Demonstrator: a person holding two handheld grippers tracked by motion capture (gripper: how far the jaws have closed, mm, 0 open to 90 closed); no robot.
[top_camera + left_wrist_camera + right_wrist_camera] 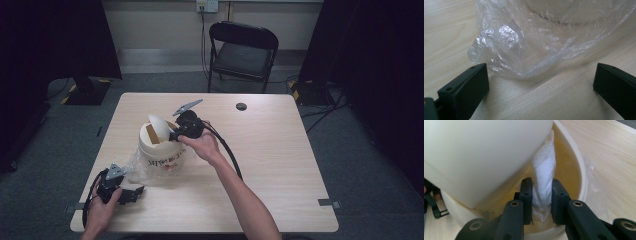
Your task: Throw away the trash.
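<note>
A cream bin with writing on its side stands on the table's left half, and its swing lid is tipped up. In the right gripper view my right gripper is shut on a white tissue that hangs inside the bin's rim, just under the tilted lid. In the high view the right gripper is at the bin's top right. A clear plastic bag lies crumpled at the bin's foot. My left gripper stands open just short of it, low on the table.
A black folding chair stands beyond the far edge. A small dark round cap sits in the tabletop at the back. Grey tape marks the front right edge. The right gripper's cable trails along the forearm.
</note>
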